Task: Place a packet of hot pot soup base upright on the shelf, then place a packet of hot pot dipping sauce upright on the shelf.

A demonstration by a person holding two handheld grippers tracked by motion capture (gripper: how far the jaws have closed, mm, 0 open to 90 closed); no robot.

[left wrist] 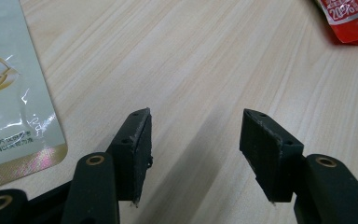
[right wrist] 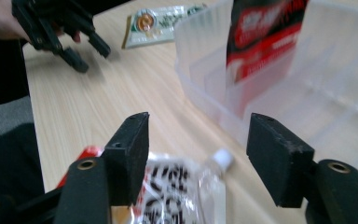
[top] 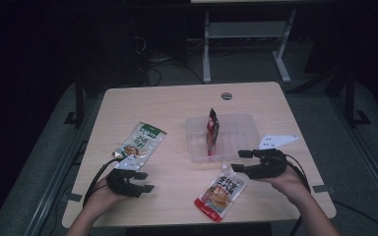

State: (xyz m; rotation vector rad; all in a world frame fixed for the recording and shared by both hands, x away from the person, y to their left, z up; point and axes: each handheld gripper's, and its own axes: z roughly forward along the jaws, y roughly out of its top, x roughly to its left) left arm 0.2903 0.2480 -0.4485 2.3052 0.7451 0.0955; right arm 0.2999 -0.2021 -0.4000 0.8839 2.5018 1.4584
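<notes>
A clear plastic tray (top: 238, 135) sits right of the table's middle, and a red-and-black pouch (top: 212, 129) stands upright in it. A green-and-white pouch (top: 141, 140) lies flat at the left. A red-and-white spouted pouch (top: 221, 191) lies near the front edge. My left gripper (top: 145, 182) rests low just in front of the green pouch, open over bare wood (left wrist: 196, 140). My right gripper (top: 238, 161) hovers open beside the tray's front right corner; in its own view the jaws (right wrist: 198, 149) stand apart above the spouted pouch (right wrist: 182, 186), touching nothing.
The wooden table (top: 177, 103) has a round grommet (top: 227, 96) at the back. In the right gripper view the tray wall (right wrist: 205, 93) rises close ahead, with the other gripper (right wrist: 60, 32) far off. Dark floor and a desk frame lie beyond.
</notes>
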